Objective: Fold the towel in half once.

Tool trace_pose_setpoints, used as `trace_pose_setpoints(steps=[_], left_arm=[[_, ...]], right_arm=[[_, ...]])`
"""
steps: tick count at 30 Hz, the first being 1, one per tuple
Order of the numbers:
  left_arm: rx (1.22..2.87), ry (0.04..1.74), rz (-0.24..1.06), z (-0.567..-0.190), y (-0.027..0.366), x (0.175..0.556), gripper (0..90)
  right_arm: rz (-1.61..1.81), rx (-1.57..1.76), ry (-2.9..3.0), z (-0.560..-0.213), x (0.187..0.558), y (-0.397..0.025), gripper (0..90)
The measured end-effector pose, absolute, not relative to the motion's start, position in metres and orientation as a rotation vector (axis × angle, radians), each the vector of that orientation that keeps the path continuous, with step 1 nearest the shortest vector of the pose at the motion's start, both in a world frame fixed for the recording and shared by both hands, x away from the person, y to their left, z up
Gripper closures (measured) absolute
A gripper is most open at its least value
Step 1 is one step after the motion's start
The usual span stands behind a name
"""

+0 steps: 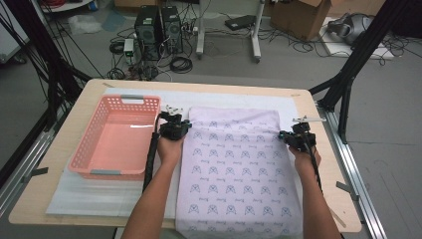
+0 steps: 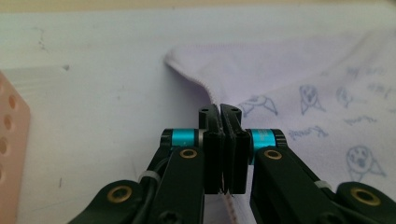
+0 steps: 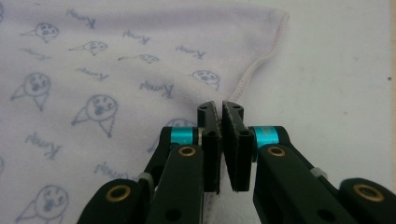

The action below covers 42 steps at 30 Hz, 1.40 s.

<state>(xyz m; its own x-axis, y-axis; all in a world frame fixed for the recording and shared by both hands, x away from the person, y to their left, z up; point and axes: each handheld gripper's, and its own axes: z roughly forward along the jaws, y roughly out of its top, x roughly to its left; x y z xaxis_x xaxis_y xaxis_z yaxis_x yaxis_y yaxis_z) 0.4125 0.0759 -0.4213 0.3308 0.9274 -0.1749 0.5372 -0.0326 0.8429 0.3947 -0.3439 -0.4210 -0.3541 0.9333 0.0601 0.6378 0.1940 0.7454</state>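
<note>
On the pale wooden bench (image 1: 59, 164), the lilac printed cloth (image 1: 239, 174) lies flat right of a pink plastic basket (image 1: 117, 137). Its side hems are pinched by left tongs (image 1: 175, 127) and right tongs (image 1: 294, 137); uneven lifting could slip a thin hem free.

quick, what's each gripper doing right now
Left gripper: closed, pinching the left edge of the printed cloth.
Right gripper: closed, pinching the cloth's right edge.

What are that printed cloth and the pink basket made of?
The cloth looks like soft, matte knit fabric, likely cotton: it lies limp, with a stitched hem and printed faces. The basket seems moulded plastic: rigid perforated walls and a slight sheen on its floor.
</note>
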Motion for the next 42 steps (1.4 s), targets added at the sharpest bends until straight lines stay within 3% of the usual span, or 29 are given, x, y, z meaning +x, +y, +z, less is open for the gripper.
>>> trace_pose_setpoints(steps=[11,22,35,37,39,42], left_arm=[[1.755,1.241,0.463,-0.399,0.086,0.382,87.4],[1.813,1.103,0.441,-0.386,0.090,0.329,87.4],[1.897,1.038,0.395,-0.414,0.100,0.269,86.8],[1.881,1.055,0.398,-0.418,0.099,0.271,80.3],[1.875,1.068,0.380,-0.418,0.096,0.279,64.1],[1.879,1.086,0.394,-0.415,0.091,0.294,48.4]], right_arm=[[1.183,1.497,2.061,-0.413,0.359,-0.363,85.9],[1.272,1.420,2.096,-0.409,0.309,-0.377,85.3],[1.260,1.387,2.199,-0.415,0.253,-0.377,84.6],[1.258,1.395,2.207,-0.419,0.250,-0.376,79.0],[1.243,1.444,2.175,-0.420,0.252,-0.375,63.2],[1.242,1.488,2.115,-0.415,0.262,-0.375,54.5]])
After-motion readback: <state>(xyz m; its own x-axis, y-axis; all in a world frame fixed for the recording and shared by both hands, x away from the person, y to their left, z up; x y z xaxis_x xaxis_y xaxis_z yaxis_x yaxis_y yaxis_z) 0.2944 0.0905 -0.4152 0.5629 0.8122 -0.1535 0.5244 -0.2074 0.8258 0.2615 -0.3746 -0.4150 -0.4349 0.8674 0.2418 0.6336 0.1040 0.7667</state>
